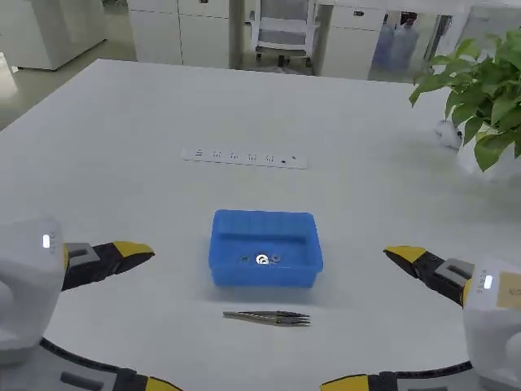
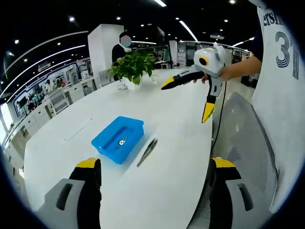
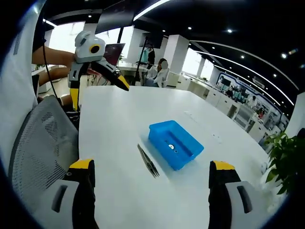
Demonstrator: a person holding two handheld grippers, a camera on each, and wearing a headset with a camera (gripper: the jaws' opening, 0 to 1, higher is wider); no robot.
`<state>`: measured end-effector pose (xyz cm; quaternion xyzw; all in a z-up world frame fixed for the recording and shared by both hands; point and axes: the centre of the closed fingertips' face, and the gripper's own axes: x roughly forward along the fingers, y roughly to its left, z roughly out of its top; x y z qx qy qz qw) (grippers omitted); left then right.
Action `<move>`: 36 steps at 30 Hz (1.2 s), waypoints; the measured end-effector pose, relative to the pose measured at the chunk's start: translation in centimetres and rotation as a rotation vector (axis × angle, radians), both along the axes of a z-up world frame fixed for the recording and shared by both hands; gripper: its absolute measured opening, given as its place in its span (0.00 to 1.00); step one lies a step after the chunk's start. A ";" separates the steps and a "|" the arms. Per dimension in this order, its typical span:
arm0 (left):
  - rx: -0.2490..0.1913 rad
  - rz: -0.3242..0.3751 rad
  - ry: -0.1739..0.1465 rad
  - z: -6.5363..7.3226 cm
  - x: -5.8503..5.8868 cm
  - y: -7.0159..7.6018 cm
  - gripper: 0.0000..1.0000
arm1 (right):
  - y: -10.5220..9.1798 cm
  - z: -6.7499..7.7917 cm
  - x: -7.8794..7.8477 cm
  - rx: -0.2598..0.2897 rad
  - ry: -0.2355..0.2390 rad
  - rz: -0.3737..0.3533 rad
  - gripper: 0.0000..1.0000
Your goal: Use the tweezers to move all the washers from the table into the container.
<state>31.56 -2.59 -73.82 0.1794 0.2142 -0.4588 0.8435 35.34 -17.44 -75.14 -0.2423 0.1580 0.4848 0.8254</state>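
Right now your left gripper (image 2: 155, 164) and right gripper (image 3: 151, 165) hang over the white desk (image 1: 122, 114) on either side of the work, fingers (image 2: 88, 172) spread wide and holding nothing. Between them the tweezers (image 1: 269, 317) lie flat just in front of the blue container (image 1: 262, 275), apart from it, and a few washers (image 1: 262, 260) sit on its floor. Farther back lies a white power strip (image 1: 244, 158), with a leafy potted plant (image 1: 480, 90) at the far right.

Open-plan office: long white table (image 1: 122, 122), mesh chair (image 3: 43, 138), desk rows (image 2: 59, 95), ceiling strip lights (image 2: 188, 29).
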 end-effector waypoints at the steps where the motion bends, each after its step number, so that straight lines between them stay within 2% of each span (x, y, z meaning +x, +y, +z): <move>1: -0.001 0.001 -0.004 0.2 0.0 0.0 0.99 | -0.1 0.1 -0.2 -0.002 -0.008 -0.002 1.00; 4: 0.001 0.005 -0.018 0.7 -0.2 0.0 0.99 | -0.5 0.1 -0.7 -0.010 -0.011 -0.015 1.00; 6: 0.019 0.023 -0.017 0.8 -0.1 0.3 0.99 | -0.6 0.1 -1.0 -0.015 -0.015 -0.022 1.00; 7: 0.015 0.026 -0.009 1.0 -0.2 0.3 0.99 | -0.9 -0.1 -1.0 -0.039 -0.030 -0.031 1.00; 9: 0.007 0.026 -0.019 1.3 -0.3 0.3 0.99 | -1.0 -0.3 -1.4 -0.053 -0.033 -0.031 1.00; 14: 0.023 0.021 -0.016 1.2 -0.8 0.6 0.99 | -1.3 -0.4 -2.0 -0.064 -0.028 -0.035 1.00; 18: 0.035 0.022 -0.014 0.9 -1.2 0.9 0.99 | -1.7 -0.5 -2.1 -0.059 -0.008 -0.042 1.00; 25: 0.026 0.028 -0.018 1.0 -1.4 0.9 0.99 | -1.9 -0.9 -2.4 -0.078 0.015 -0.021 1.00; 30: 0.040 0.027 -0.009 0.7 -1.6 1.0 0.99 | -1.8 -1.2 -2.6 -0.097 0.020 -0.006 1.00; 36: 0.041 0.038 -0.011 0.9 -1.3 1.1 0.99 | -2.0 -0.8 -1.9 -0.086 0.015 -0.014 1.00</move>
